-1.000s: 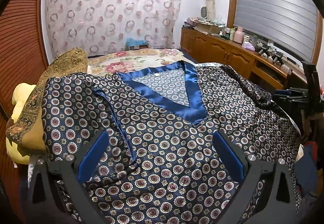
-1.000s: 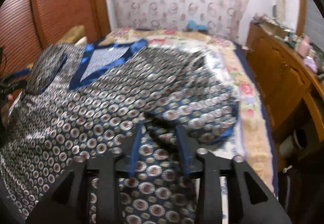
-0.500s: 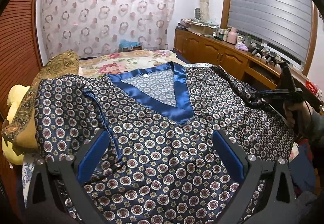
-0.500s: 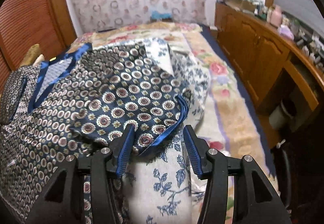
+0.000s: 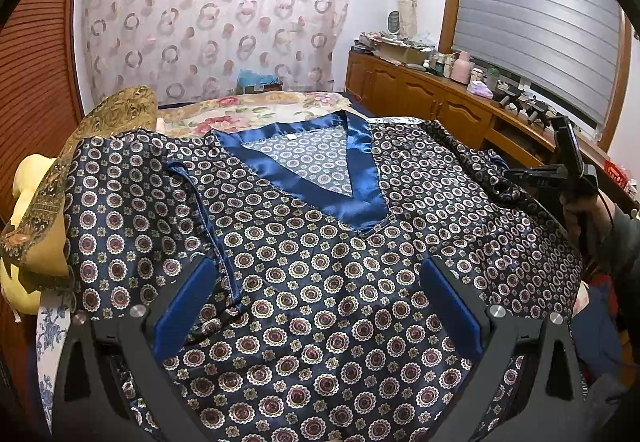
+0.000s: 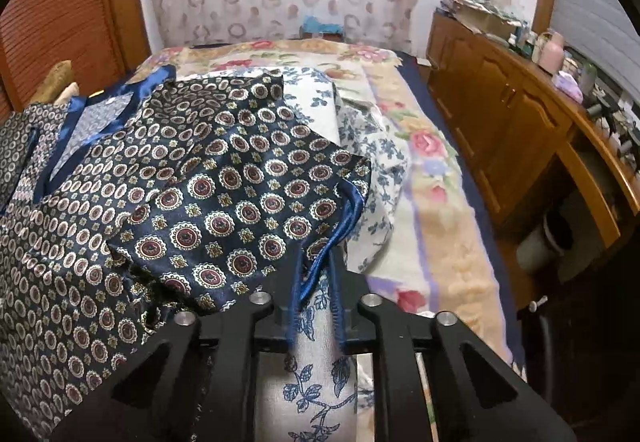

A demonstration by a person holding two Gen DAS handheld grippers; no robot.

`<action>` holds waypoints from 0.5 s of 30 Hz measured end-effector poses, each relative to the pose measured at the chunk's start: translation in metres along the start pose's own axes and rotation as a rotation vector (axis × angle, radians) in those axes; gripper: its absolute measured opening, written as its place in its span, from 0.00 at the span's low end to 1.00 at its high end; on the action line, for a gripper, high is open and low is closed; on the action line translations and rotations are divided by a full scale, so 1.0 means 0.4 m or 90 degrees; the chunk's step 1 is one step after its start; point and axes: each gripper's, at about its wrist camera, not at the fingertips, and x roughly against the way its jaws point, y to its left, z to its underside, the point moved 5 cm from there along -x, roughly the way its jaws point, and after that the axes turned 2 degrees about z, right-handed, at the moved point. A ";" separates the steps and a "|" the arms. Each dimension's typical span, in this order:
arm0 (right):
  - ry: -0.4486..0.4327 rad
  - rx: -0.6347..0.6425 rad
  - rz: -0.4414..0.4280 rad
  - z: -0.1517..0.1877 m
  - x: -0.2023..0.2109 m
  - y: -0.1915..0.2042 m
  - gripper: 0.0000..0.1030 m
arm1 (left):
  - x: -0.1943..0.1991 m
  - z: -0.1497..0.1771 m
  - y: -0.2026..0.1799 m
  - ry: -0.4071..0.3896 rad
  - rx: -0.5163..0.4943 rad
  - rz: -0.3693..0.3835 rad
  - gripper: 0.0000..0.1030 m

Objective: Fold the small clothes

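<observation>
A navy satin top (image 5: 320, 242) with a medallion print and a blue V-neck collar (image 5: 320, 178) lies spread face up on the bed. My left gripper (image 5: 316, 306) is open and hovers over the top's lower chest, touching nothing. In the right wrist view my right gripper (image 6: 316, 278) is shut on the blue-trimmed cuff of the right sleeve (image 6: 248, 202), which lies partly folded over the body. The right gripper also shows in the left wrist view (image 5: 560, 174) at the sleeve end.
A white cloth with blue flowers (image 6: 372, 146) lies under the top on a floral bedspread (image 6: 432, 178). A gold patterned cloth (image 5: 100, 130) over a yellow pillow (image 5: 36, 242) sits on the left. A wooden cabinet (image 5: 440, 102) runs along the right wall.
My right gripper went from open around the sleeve cuff to shut on it. The left gripper stayed open and barely moved.
</observation>
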 end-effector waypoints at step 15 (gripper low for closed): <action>-0.111 0.084 -0.147 -0.150 0.136 0.275 0.02 | 0.017 0.010 0.033 -0.005 0.017 -0.008 1.00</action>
